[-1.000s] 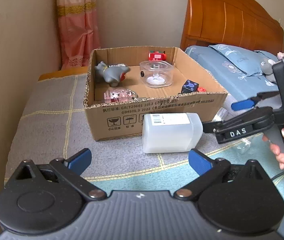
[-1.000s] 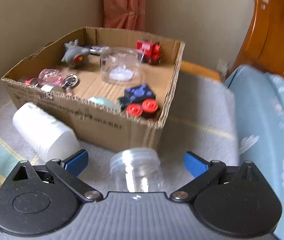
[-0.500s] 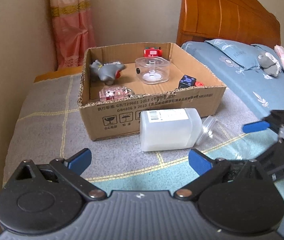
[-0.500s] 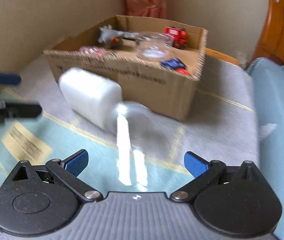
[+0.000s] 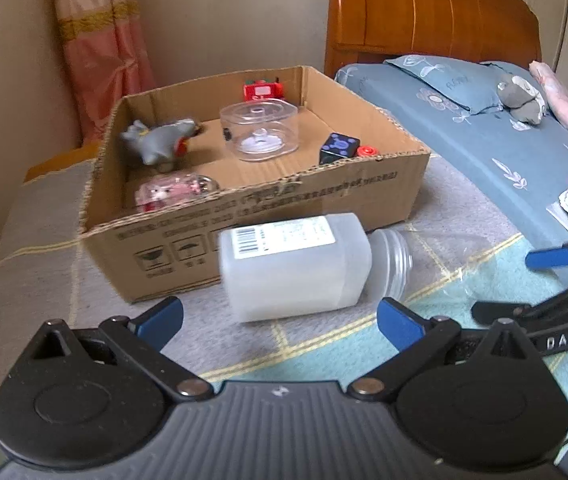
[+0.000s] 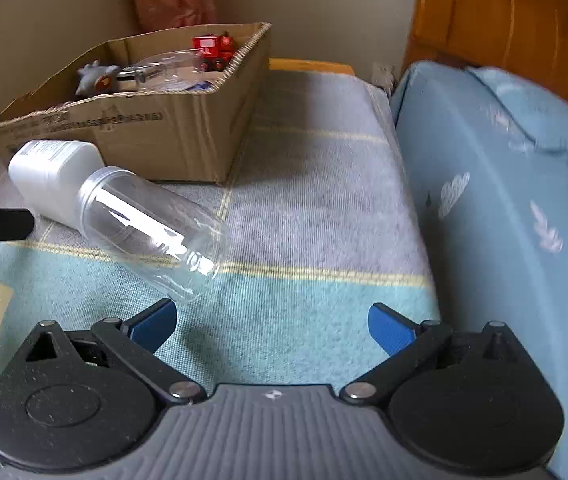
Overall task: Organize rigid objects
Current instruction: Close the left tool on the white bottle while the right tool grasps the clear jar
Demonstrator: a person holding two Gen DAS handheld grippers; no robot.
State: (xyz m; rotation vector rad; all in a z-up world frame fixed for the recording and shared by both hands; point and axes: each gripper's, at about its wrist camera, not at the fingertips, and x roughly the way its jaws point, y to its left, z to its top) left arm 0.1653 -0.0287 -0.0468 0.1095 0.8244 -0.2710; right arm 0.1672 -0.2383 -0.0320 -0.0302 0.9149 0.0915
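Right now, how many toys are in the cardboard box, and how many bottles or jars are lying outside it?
Toys in the box: 4: grey shark, red train, pink keychain charm, black cube with red wheels
Clear containers in the box: 1
Outside, lying down: 2: white bottle, clear jar
Total: 7

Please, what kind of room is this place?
Most likely a bedroom in a home. A wooden headboard stands over a bed with a blue floral sheet and pillow, and a pink curtain hangs in the corner.
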